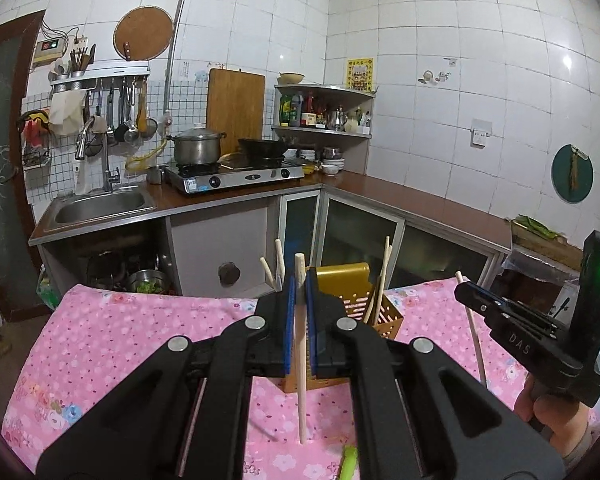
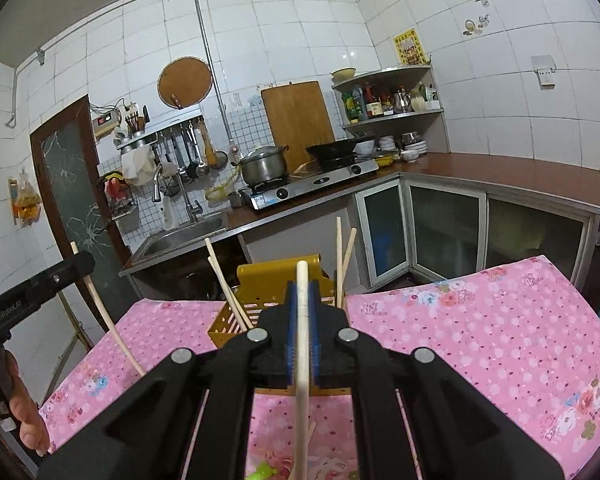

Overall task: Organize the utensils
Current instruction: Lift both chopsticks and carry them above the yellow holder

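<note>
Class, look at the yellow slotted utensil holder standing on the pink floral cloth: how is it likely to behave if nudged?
The yellow slotted utensil holder looks thin-walled and perforated, so probably light. Tall pale wooden chopsticks lean out above its rim, so it may tip. The pink floral cloth underneath might bunch rather than let it slide.

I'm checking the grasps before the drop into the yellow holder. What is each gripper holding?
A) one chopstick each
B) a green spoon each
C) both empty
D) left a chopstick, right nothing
A: the left gripper and the right gripper each clamp a chopstick.
</note>
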A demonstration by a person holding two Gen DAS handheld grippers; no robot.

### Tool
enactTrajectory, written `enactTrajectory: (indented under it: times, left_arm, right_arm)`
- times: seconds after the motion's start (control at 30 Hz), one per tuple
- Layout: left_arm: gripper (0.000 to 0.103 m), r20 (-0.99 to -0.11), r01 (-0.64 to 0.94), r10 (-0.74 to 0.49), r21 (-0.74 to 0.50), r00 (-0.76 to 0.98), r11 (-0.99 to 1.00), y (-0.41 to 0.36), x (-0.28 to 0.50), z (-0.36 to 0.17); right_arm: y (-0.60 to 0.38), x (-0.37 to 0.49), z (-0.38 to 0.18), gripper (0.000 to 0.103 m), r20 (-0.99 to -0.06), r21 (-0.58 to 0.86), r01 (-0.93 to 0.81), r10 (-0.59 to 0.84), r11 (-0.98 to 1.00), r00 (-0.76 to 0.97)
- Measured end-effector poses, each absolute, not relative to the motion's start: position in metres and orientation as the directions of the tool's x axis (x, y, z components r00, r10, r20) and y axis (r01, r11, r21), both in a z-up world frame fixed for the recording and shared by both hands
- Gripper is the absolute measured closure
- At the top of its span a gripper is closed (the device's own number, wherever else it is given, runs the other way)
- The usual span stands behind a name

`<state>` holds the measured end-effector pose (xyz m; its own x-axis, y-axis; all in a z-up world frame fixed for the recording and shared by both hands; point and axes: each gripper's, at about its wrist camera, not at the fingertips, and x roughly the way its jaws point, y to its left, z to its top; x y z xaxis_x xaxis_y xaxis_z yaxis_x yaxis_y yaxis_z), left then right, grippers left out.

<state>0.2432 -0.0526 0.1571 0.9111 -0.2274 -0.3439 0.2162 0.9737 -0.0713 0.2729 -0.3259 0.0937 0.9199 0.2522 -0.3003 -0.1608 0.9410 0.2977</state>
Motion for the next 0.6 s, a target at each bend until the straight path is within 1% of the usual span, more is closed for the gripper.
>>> enactTrajectory:
  times: [0.13,0.2,0.3,0.4,0.6]
  left_arm:
    - [0.099,-0.339,0.218,-0.227,-0.067,0.913,0.974,-0.054,0.246,0.159]
    - [0.099,-0.336,0.217,-0.228,-0.070,0.914,0.974,-0.053,0.250,0.161]
    - [0.099,-0.331,0.220,-0.234,-0.080,0.914,0.972,-0.052,0.255,0.169]
    - [0.099,-0.311,0.222,-0.234,-0.075,0.921,0.972,-0.055,0.260,0.185]
    - [0.099,-0.260,0.226,-0.237,-0.069,0.936,0.972,-0.063,0.279,0.225]
  right_arm:
    - [-0.326,0.281,0.096,0.097,-0.308,0.296,-0.159,0.252,0.942,0.918]
    - [-0.324,0.283,0.100,0.097,-0.309,0.272,-0.154,0.237,0.950,0.921]
    - [-0.326,0.286,0.109,0.097,-0.287,0.260,-0.154,0.228,0.953,0.930]
    - [-0.325,0.292,0.130,0.097,-0.246,0.253,-0.162,0.226,0.954,0.943]
    - [-0.321,0.324,0.168,0.097,-0.122,0.220,-0.166,0.196,0.961,0.973]
